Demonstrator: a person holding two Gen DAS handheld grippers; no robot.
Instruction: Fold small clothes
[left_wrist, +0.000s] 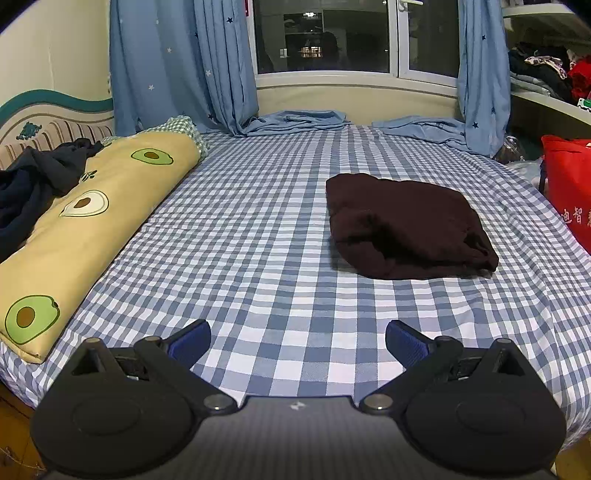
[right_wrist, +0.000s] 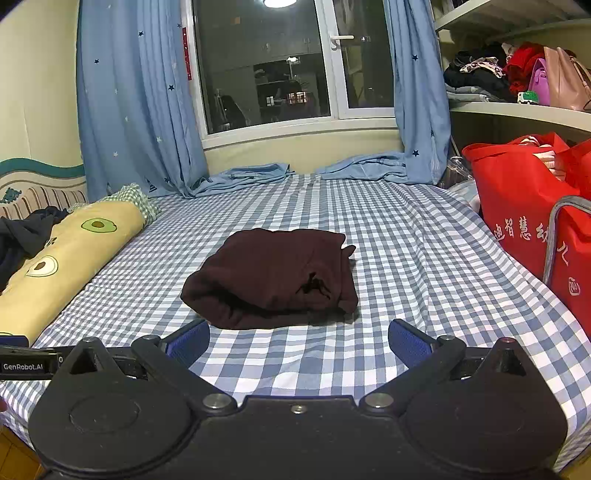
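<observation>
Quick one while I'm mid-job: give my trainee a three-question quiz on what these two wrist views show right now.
1. True or false: the dark maroon garment lies folded on the checked bedsheet, touched by neither hand-held gripper.
2. Multiple choice: the left hand-held gripper and right hand-held gripper are A) both shut, B) both open, C) one open and one shut.
3. Fill in: the long pillow along the bed's left side is printed with ____.

Key: 1 true; 2 B; 3 avocados.
</observation>
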